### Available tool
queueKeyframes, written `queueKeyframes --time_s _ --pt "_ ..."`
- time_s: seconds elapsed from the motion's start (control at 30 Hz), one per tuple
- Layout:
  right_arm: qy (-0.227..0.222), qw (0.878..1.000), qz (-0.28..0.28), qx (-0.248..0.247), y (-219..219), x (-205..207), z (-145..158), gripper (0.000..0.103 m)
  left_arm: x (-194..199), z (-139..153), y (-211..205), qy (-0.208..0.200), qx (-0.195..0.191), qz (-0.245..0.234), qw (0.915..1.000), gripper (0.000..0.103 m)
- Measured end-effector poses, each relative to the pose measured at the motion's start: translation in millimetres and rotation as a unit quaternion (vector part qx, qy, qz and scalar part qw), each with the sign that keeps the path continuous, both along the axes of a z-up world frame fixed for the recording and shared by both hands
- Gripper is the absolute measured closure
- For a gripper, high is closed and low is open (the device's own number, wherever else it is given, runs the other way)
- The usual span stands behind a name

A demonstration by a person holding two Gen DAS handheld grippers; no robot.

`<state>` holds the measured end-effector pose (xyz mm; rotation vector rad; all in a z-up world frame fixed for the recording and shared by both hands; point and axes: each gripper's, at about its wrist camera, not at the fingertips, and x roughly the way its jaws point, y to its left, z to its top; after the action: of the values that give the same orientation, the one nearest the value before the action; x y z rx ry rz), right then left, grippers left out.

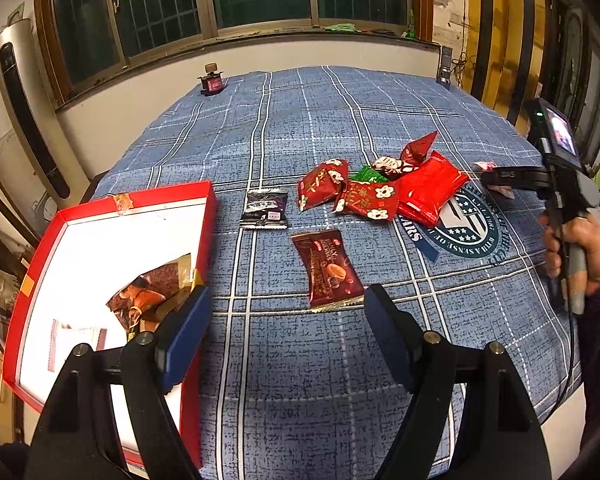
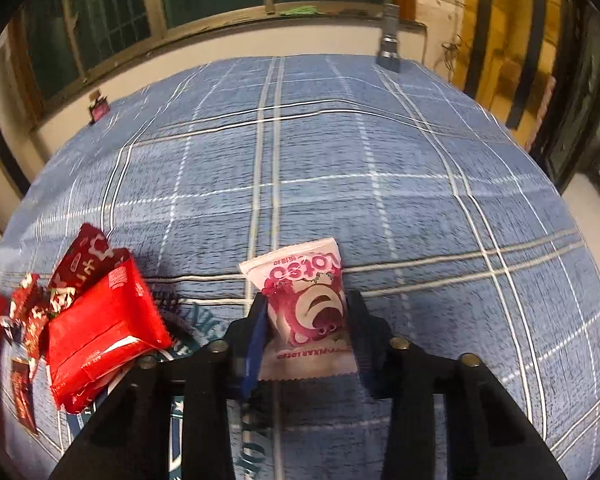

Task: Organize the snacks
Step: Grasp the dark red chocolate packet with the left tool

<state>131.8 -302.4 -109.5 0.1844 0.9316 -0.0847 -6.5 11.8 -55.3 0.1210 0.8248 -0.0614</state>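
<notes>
Right gripper [image 2: 306, 314] clamped the pink snack packet [image 2: 300, 300]; the red box [image 1: 80, 216] sat far left, beside my spread left gripper [image 1: 286, 312].

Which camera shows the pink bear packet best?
The right wrist view: the pink bear packet sits centered between the right gripper's jaws, print readable. The left wrist view shows only a pink sliver behind that gripper.

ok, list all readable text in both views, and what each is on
"Lotso", upside down: pink bear packet held in the right gripper.
"PIXAR", upside down, rest of the line blurred: bottom strip of the same packet.
"WITH A SENSE OF...", partial: round emblem on the blue plaid cloth.
Brown almond packet, black packet, red floral packets: print too small or blurred to read.
</notes>
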Motion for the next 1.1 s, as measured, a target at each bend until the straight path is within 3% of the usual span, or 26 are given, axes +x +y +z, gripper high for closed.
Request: queueKeyframes --time_s 0.1,0.4,0.6,0.73,0.87,0.93,1.03,1.1 --pt "0.006 0.999 0.004 0.039 -11.5 -18.8 1.2 0.063 3.7 -3.0 -3.5 0.014 -0.009 -0.004 0.9999 0.025" --pt "0.001 1.000 0.012 0.028 -14.4 -89.8 0.6 0.063 36.0 -23.5 -5.8 0.064 -0.048 0.044 0.9958 0.025" --pt "-0.007 1.000 0.009 0.005 -7.3 -97.8 1.2 0.062 60.2 -44.9 -19.3 0.084 -0.013 0.064 0.9944 0.025" --pt "-0.004 1.000 0.011 -0.009 -3.3 -95.4 1.5 0.060 74.8 -58.5 -17.8 0.102 -0.009 0.078 0.9917 0.023" --pt "-0.004 1.000 0.010 -0.013 -1.8 -95.3 0.9 0.060 75.9 -58.0 -12.1 0.086 -0.028 0.074 0.9932 0.023" --pt "-0.005 1.000 0.010 -0.011 -1.6 -95.0 0.8 0.060 73.8 -56.9 -11.4 0.078 -0.029 0.066 0.9943 0.027" --pt "-0.005 1.000 0.009 -0.012 -1.4 -95.3 0.5 0.060 71.4 -54.5 -13.5 0.068 -0.027 0.046 0.9962 0.045" --pt "-0.004 1.000 0.010 -0.015 -0.3 -95.0 -0.1 0.060 67.5 -52.6 -17.9 0.062 -0.027 0.029 0.9973 0.065"
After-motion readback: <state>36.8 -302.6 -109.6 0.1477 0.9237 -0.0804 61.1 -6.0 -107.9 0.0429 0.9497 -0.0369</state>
